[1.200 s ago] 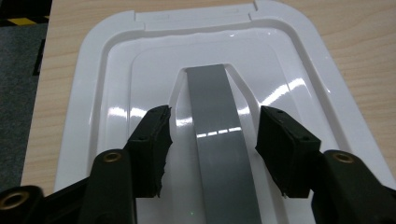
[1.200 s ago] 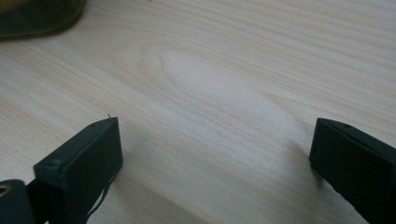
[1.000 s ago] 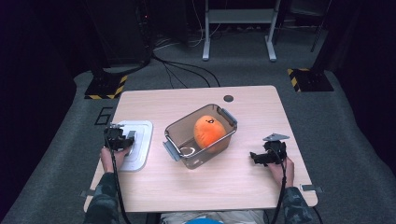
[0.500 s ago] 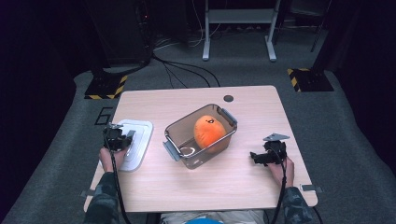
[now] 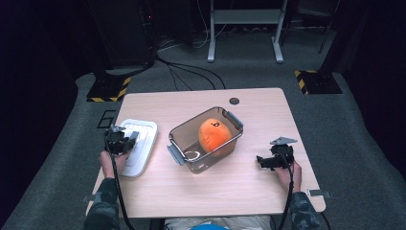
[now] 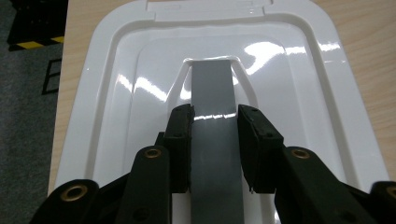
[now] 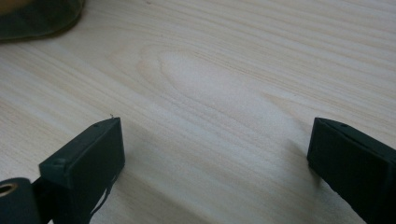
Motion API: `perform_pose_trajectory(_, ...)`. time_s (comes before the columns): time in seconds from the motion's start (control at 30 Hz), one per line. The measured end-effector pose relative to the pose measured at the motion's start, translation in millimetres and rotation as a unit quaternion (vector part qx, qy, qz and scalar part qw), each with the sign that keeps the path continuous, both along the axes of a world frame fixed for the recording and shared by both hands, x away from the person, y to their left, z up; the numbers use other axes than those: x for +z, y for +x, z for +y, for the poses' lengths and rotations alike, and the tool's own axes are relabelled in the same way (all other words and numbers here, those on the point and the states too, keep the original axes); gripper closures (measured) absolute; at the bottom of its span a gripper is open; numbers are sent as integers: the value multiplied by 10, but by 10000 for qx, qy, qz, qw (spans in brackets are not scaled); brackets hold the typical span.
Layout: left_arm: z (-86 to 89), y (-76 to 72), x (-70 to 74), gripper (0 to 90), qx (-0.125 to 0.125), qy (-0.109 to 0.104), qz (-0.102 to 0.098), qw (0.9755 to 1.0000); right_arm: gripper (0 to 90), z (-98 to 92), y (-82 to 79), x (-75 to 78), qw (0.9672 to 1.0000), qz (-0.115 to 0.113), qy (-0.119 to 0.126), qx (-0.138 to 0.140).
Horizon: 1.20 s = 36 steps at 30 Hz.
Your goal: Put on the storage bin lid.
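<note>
Two steps look left, by my guess: lifting the lid [image 5: 139, 143] and seating it on the bin [image 5: 205, 139], which stands open mid-bench with the orange toy [image 5: 214, 135] already inside. Left of the bin, the lid lies flat, and the left gripper [image 6: 215, 140] has just closed, its fingers [image 6: 180, 135] clamped on the grey handle [image 6: 213, 98]. Right of the bin, the right gripper [image 7: 215, 158] rests, fingers wide apart over bare bench [image 7: 224, 79], holding nothing.

Bin [image 5: 206, 143] mid-table — bare wood between it, right gripper [image 5: 266, 161].
</note>
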<state>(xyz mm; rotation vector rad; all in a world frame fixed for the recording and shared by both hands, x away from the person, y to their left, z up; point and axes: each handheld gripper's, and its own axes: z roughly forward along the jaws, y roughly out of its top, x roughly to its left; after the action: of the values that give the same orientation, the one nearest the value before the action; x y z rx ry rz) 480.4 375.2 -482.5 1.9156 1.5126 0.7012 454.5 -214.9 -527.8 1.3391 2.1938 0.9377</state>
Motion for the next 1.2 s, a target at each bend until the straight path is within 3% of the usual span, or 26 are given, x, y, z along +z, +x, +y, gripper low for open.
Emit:
perform_pose_trajectory(0.07,-16,-11,34,664,-42,60,-38,10000,33,-1,0,0,10000,-1,-3,4)
perform_pose_trajectory(0.37,-63,-61,234,664,-214,-62,-212,9995,35,0,-2,1,10000,5,5,-14)
perform_pose_trajectory(0.43,-79,-67,276,664,-277,12,-266,9993,35,-1,-1,1,10000,5,6,-14)
perform_pose_trajectory(0.63,-115,-71,393,664,-377,-159,-345,9986,37,-1,-2,1,10000,6,22,-14)
perform_pose_trajectory(1.2,-255,-70,648,664,-669,-3,-450,9967,40,-5,1,1,10000,-1,18,-7)
